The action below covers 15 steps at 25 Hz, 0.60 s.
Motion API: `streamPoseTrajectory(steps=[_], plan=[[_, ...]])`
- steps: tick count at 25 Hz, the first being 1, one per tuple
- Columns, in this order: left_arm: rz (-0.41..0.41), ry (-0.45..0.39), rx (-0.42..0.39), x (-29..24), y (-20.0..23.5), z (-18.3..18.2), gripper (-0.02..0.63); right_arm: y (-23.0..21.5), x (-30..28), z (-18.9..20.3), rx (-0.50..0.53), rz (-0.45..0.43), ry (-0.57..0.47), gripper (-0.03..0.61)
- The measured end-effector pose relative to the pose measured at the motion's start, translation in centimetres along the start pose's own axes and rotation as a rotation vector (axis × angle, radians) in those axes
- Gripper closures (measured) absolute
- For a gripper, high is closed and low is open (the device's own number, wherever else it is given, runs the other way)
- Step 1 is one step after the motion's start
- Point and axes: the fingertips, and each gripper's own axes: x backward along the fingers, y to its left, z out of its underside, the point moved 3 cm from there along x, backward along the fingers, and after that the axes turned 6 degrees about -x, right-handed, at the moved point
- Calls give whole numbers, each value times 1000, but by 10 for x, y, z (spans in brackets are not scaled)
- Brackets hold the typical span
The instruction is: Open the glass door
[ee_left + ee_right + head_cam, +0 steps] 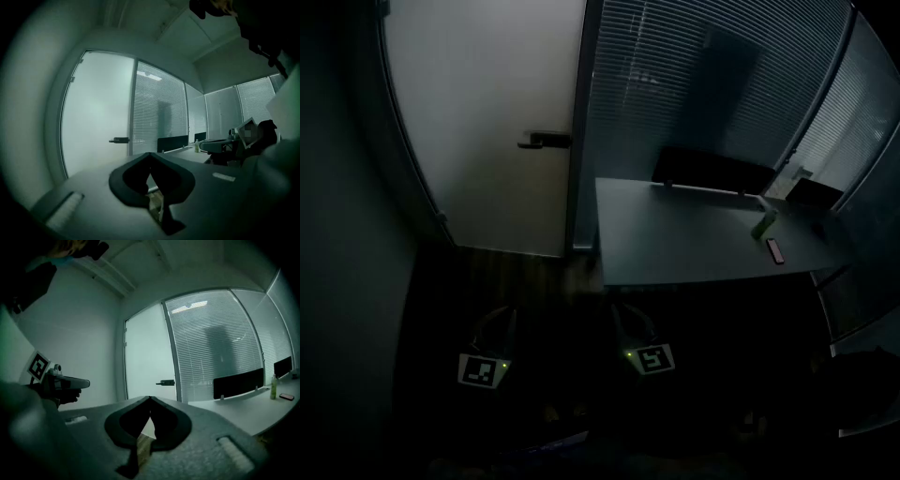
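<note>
From the head view we see our left gripper (495, 330) and right gripper (630, 325) low in the dark, side by side, both aimed toward the door (487, 112). The door is frosted glass, closed, well ahead of both pairs of fingertips. Its handle (546, 141) sits at its right edge, ahead and between the two grippers. A desk (675, 234) stands ahead and to the right of the right gripper, bearing a bottle (764, 223) and a phone (776, 250) near its far right end. It is too dark here to read the jaws.

In the left gripper view, our left gripper (150, 154) has its fingers (129, 180) together at the tips, with nothing between them. The door (96, 112) fills the space beyond and to the left of the tips, well apart from them. Its handle (119, 139) shows just left of the tips and above them.

In the right gripper view, our right gripper (150, 399) also has its fingers (123, 423) together, holding nothing. The door (147, 357) stands straight beyond the tips, its handle (165, 382) just above and right of them, far off. The left gripper (63, 383) shows off to the left. The desk (243, 409) lies to the right, with the bottle (273, 386) and phone (286, 396) at its far end.
</note>
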Motion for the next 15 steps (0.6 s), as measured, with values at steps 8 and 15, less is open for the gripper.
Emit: streamPoseTrajectory(steps=[8,15], plan=[[-5,1,2,6,22,0,611,16,-11,-7,-31,0,-30,575],[0,2,-18,14,42,3,611,33,-23,-1,-20,21,-14,575]])
